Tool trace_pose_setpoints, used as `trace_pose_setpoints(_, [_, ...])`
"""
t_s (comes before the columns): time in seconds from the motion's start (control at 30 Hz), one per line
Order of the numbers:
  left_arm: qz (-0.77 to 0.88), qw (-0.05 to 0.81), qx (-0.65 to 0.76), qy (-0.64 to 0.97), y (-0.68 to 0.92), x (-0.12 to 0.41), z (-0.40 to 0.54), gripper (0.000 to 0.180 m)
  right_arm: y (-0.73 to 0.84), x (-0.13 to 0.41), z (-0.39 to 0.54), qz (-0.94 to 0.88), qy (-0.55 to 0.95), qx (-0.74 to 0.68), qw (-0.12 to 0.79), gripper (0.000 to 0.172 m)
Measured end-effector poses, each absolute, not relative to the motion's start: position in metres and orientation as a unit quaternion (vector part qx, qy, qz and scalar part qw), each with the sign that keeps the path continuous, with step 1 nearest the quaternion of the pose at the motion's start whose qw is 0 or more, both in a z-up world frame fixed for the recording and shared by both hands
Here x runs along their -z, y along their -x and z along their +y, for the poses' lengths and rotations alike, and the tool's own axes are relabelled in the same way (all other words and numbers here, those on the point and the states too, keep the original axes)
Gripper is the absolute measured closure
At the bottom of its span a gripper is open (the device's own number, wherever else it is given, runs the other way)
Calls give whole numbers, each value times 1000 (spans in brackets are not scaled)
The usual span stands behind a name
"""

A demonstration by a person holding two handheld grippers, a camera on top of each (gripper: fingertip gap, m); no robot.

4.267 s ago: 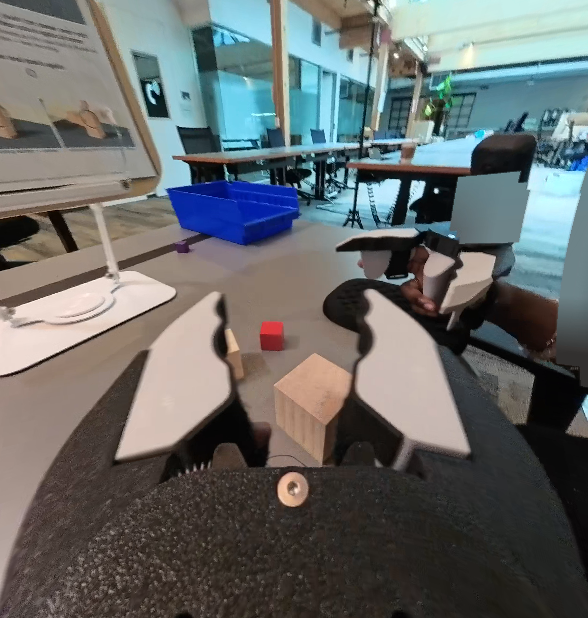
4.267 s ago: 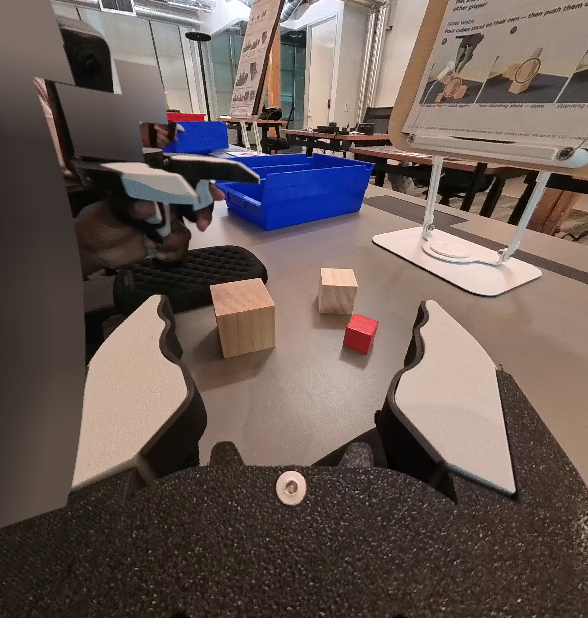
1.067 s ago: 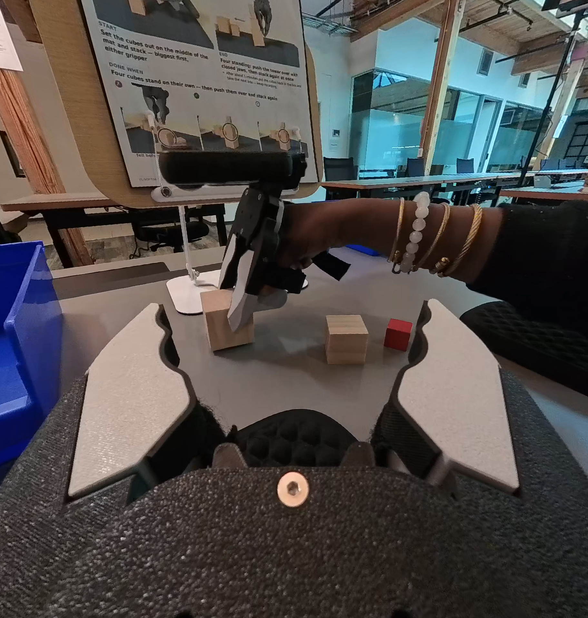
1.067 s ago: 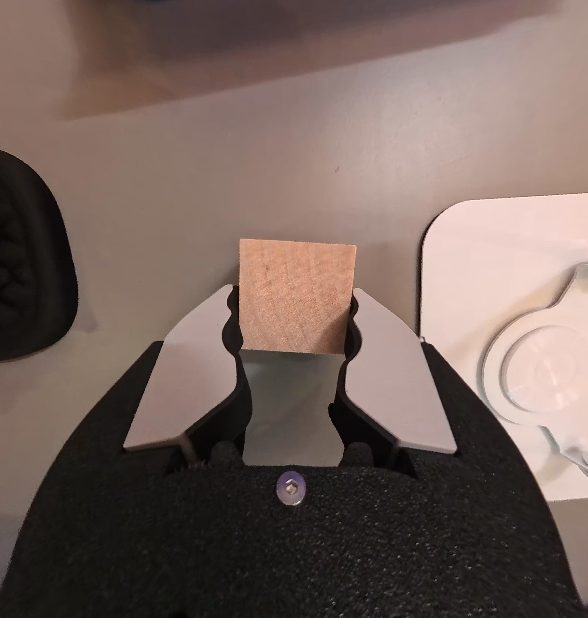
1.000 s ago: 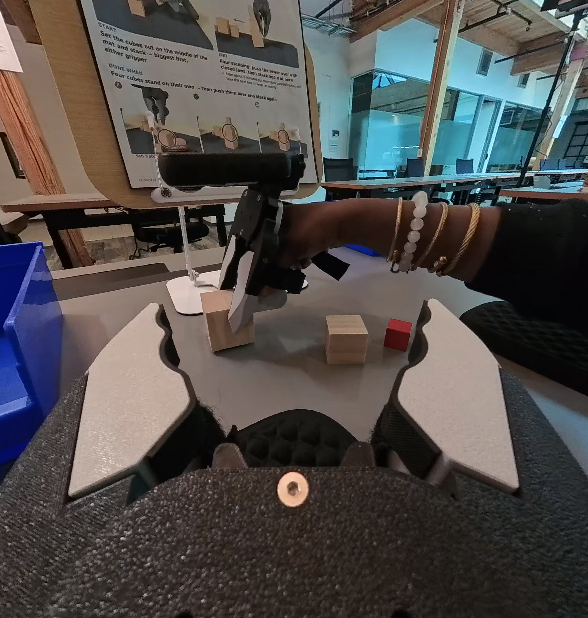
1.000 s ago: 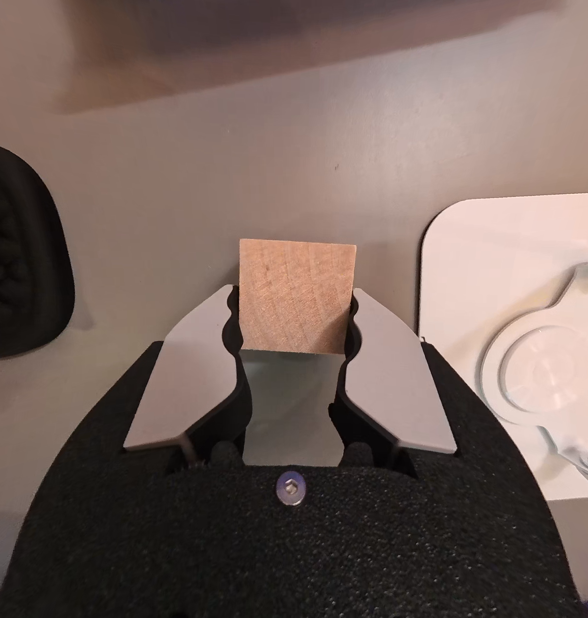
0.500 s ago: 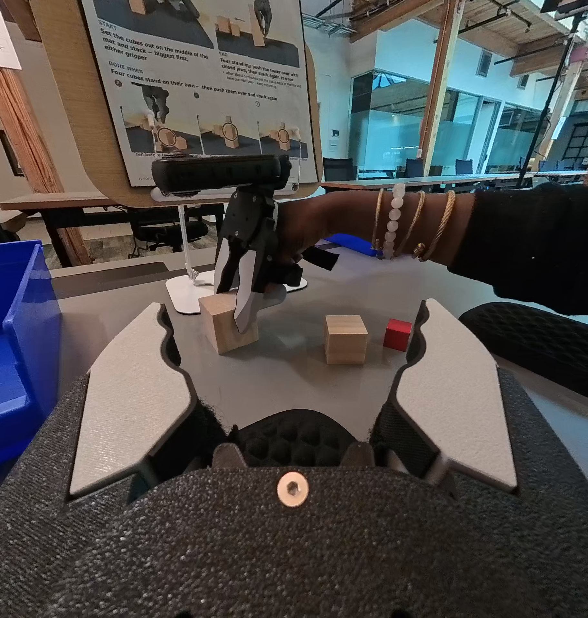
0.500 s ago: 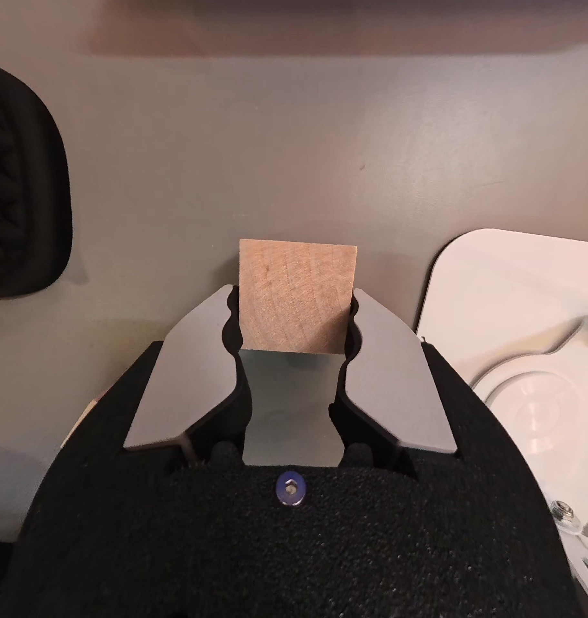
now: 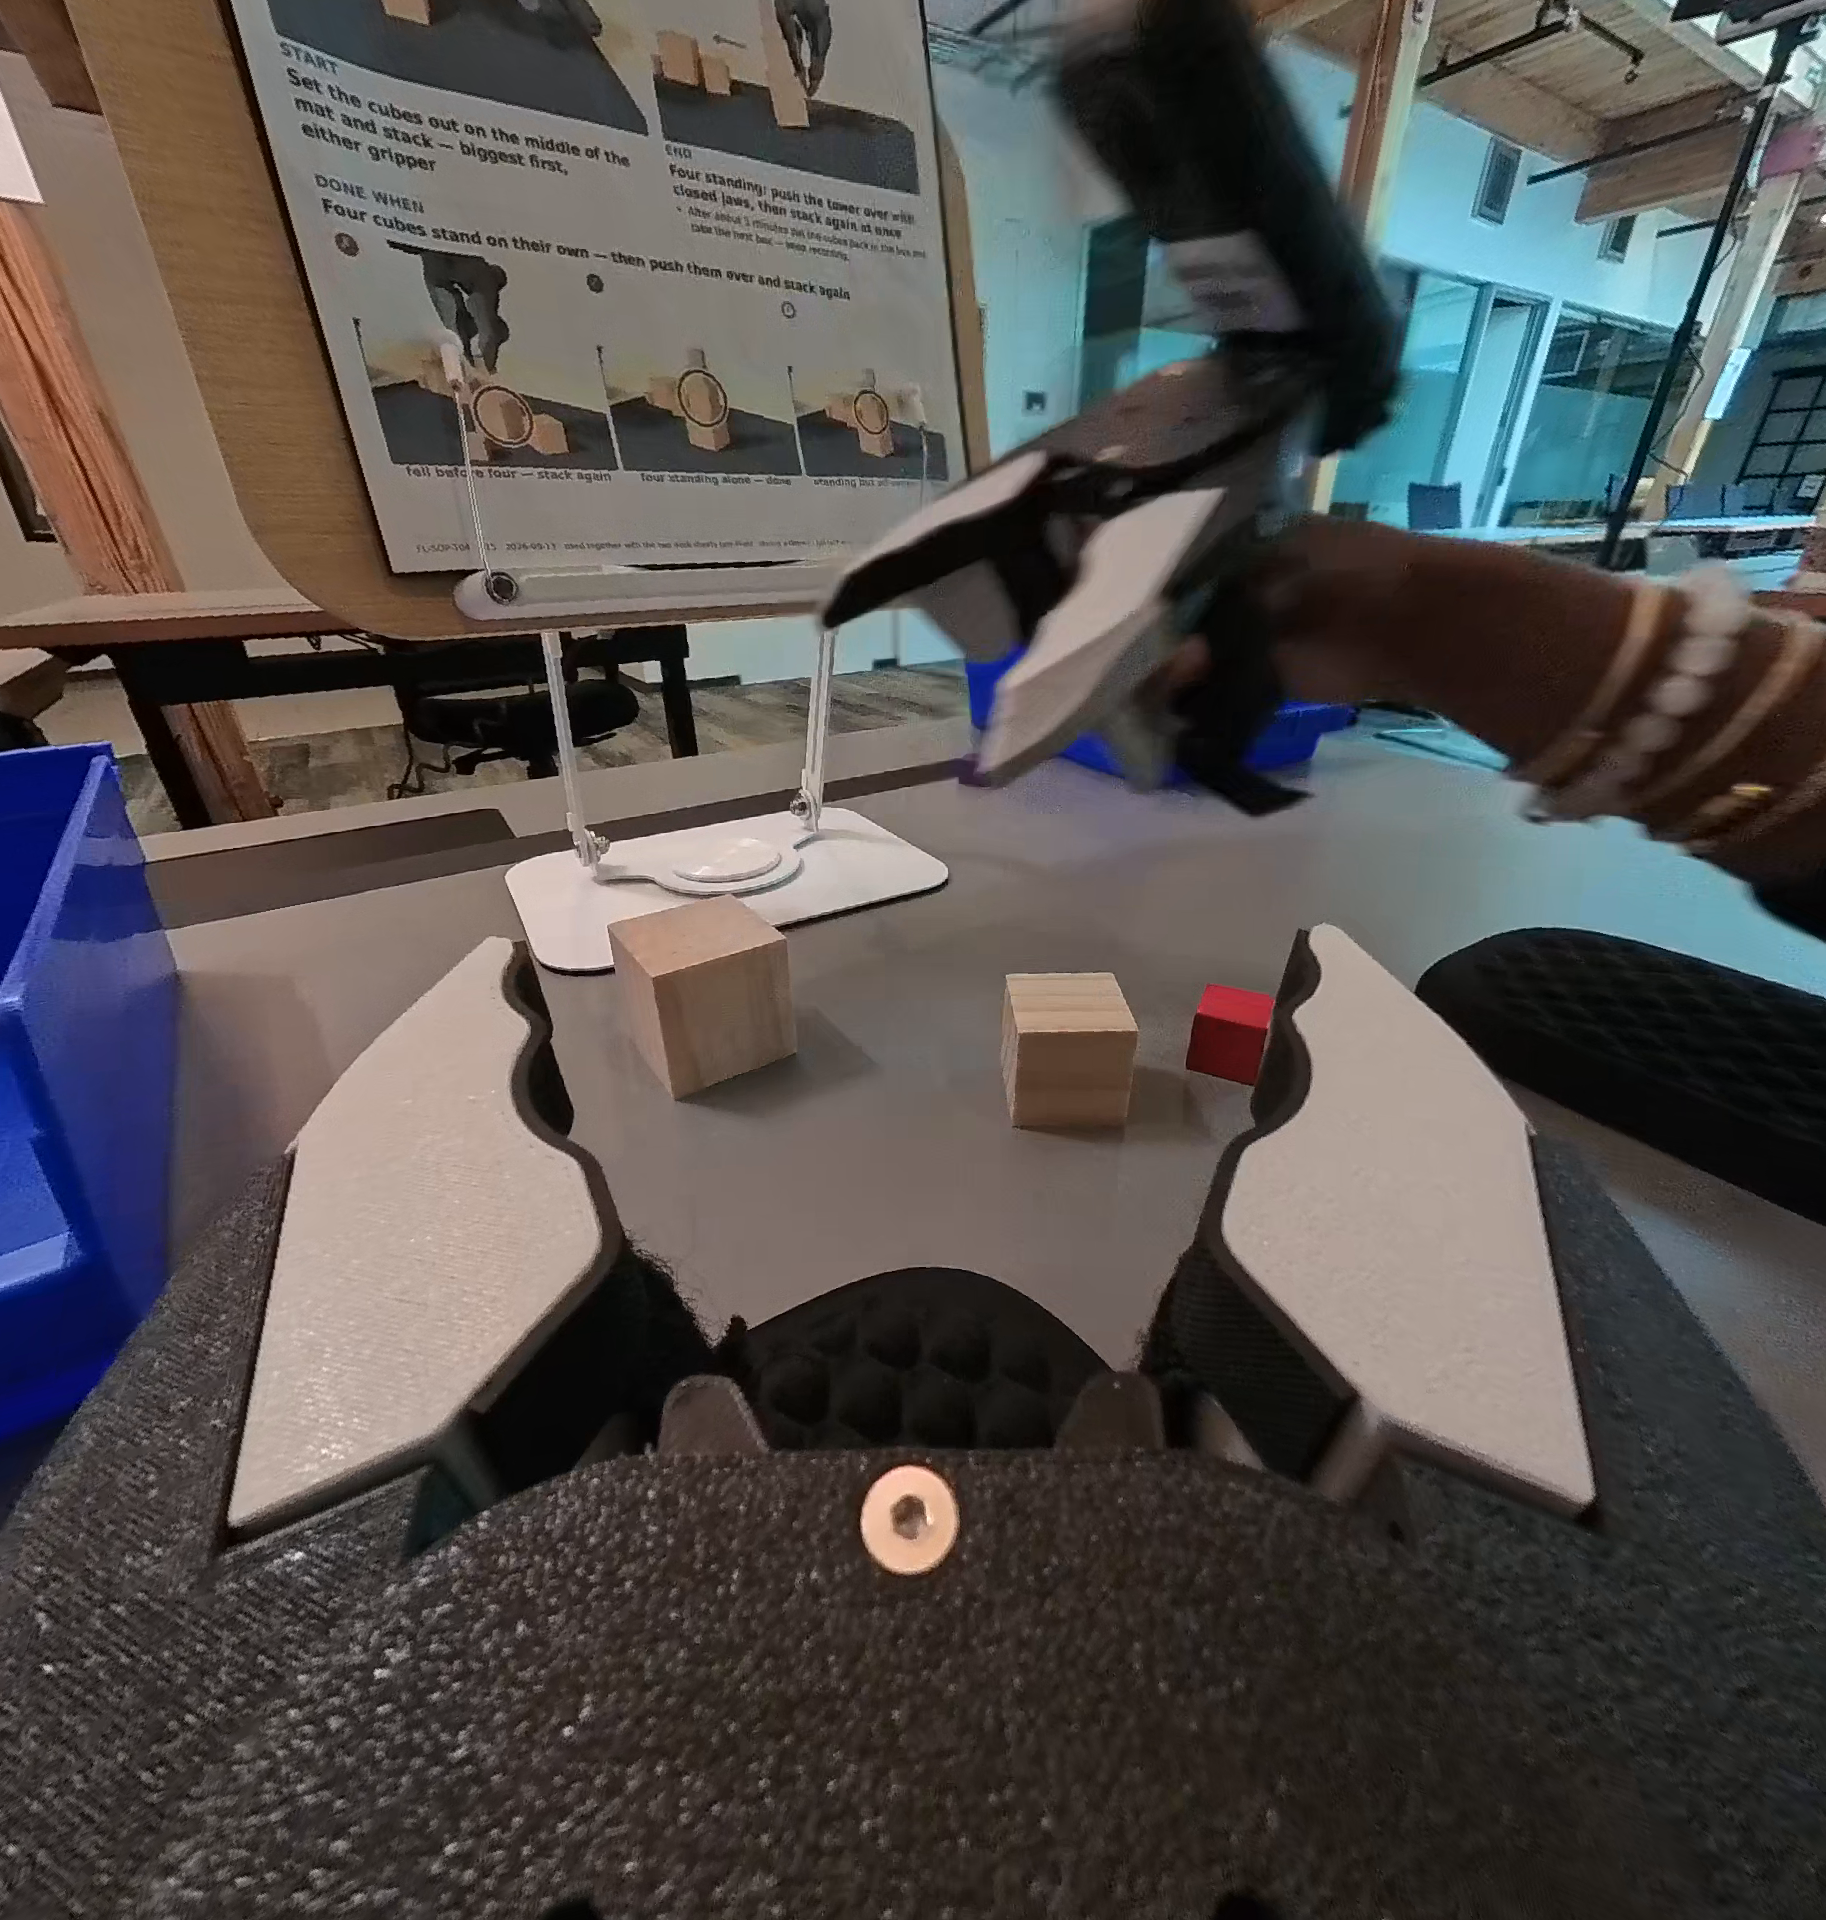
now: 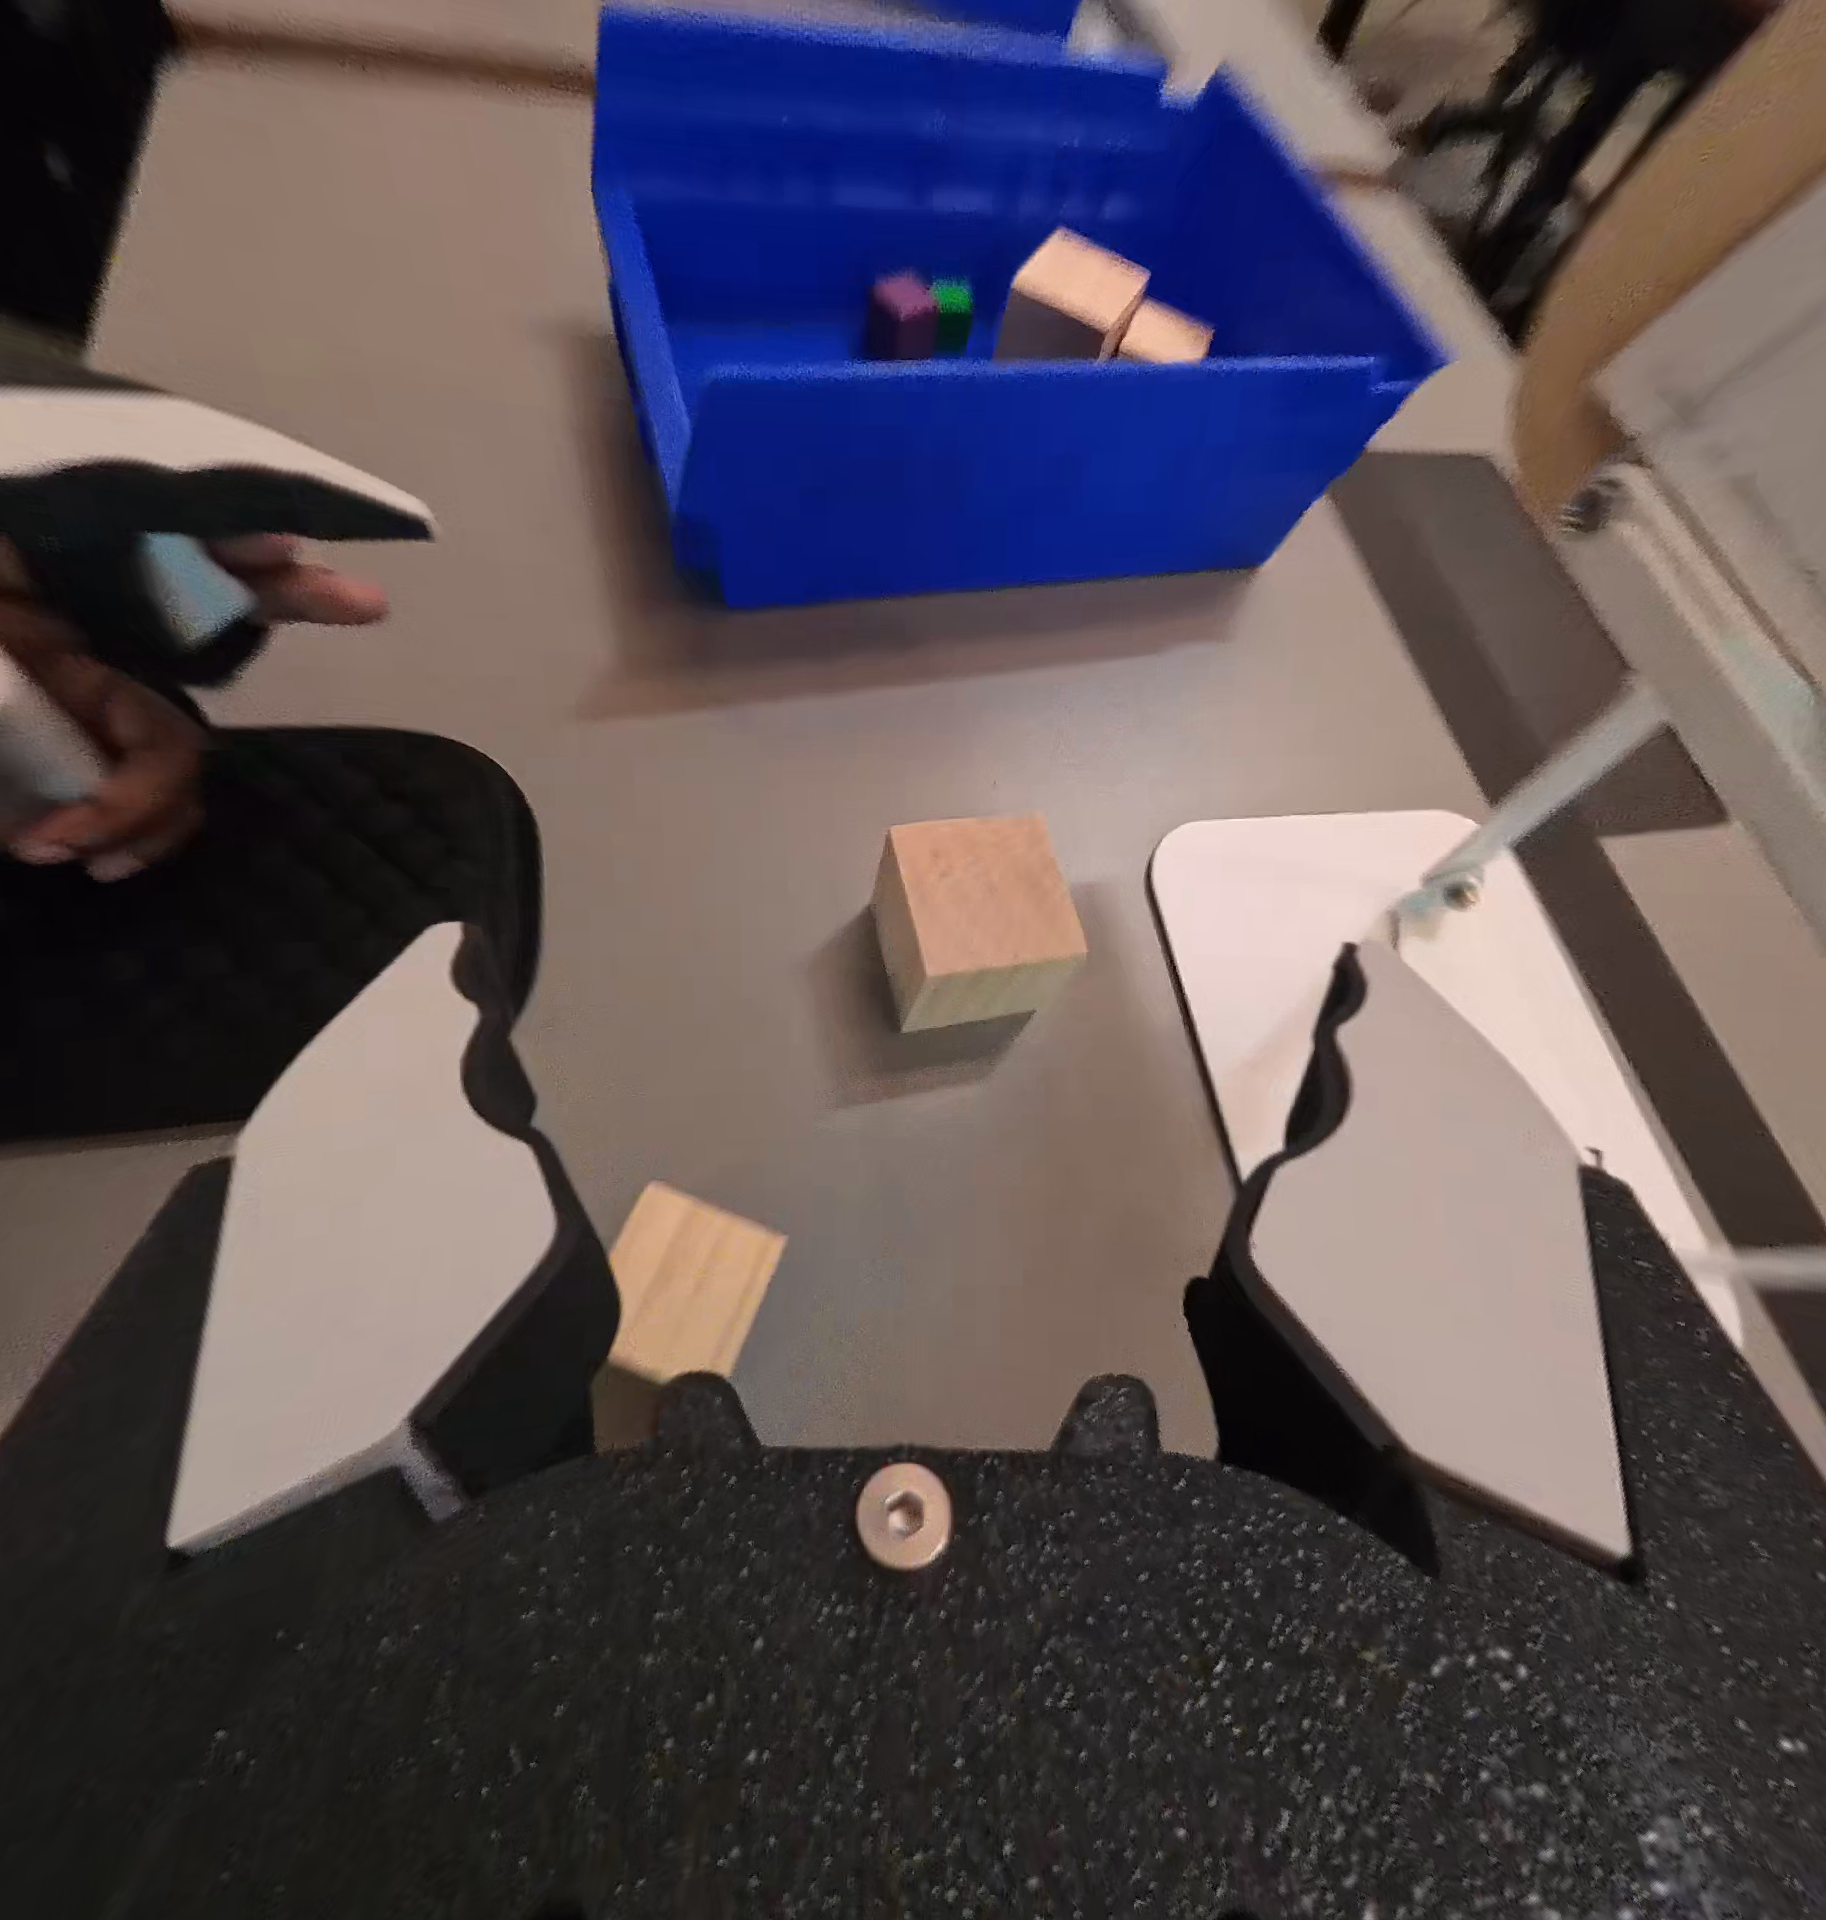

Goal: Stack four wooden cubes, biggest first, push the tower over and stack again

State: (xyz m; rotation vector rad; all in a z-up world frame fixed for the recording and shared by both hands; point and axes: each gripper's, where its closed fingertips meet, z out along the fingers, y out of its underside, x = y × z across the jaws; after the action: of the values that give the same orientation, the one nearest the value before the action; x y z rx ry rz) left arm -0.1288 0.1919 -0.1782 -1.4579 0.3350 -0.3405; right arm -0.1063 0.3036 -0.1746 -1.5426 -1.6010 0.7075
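A large wooden cube (image 9: 703, 992) stands alone on the grey table (image 9: 888, 1174), close to a white stand base (image 9: 727, 873). It also shows in the right wrist view (image 10: 976, 920). A smaller wooden cube (image 9: 1068, 1047) and a small red cube (image 9: 1229, 1032) sit to its right. My left gripper (image 9: 909, 1029) is open and empty, low over the table, short of the cubes. My right gripper (image 10: 914, 997) is open and empty, raised above the large cube. In the left wrist view the right gripper (image 9: 1002, 665) is blurred in the air. The smaller cube (image 10: 691, 1309) lies below its left finger.
A blue bin (image 10: 992, 488) holds wooden cubes and small purple and green cubes (image 10: 919, 312). It stands at the left edge in the left wrist view (image 9: 47, 1039). A black mat (image 9: 1657, 1049) lies right. An instruction board (image 9: 618, 281) stands behind on the white base.
My right gripper opened, let go of the large wooden cube on the table and rose up and away to the right. The left gripper stayed still and open.
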Motion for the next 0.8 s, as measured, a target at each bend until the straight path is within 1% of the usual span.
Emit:
trace_pose_setpoints(0.1, [153, 723, 150, 657, 128, 177, 191, 52, 59, 160, 282, -569, 605, -325, 452, 28])
trace_pose_setpoints(0.17, [157, 721, 149, 658, 127, 178, 191, 56, 27, 159, 269, -529, 607, -347, 481, 28])
trace_pose_setpoints(0.23, [159, 720, 144, 660, 127, 178, 192, 61, -1, 170, 258, -503, 617, -343, 499, 28])
trace_pose_setpoints(0.47, [182, 708, 137, 669, 120, 180, 192, 69, -53, 211, 242, -439, 634, -320, 550, 28])
trace_pose_setpoints(0.5, [192, 698, 149, 674, 116, 181, 192, 78, -54, 210, 240, -440, 630, -320, 554, 28])
trace_pose_setpoints(0.63, [248, 631, 193, 709, 99, 178, 200, 98, -55, 211, 238, -441, 623, -320, 561, 32])
trace_pose_setpoints(0.73, [303, 543, 170, 765, 86, 190, 217, 106, -57, 209, 239, -432, 622, -324, 567, 34])
trace_pose_setpoints(0.8, [329, 487, 163, 793, 73, 199, 227, 117, -58, 208, 240, -429, 620, -319, 575, 34])
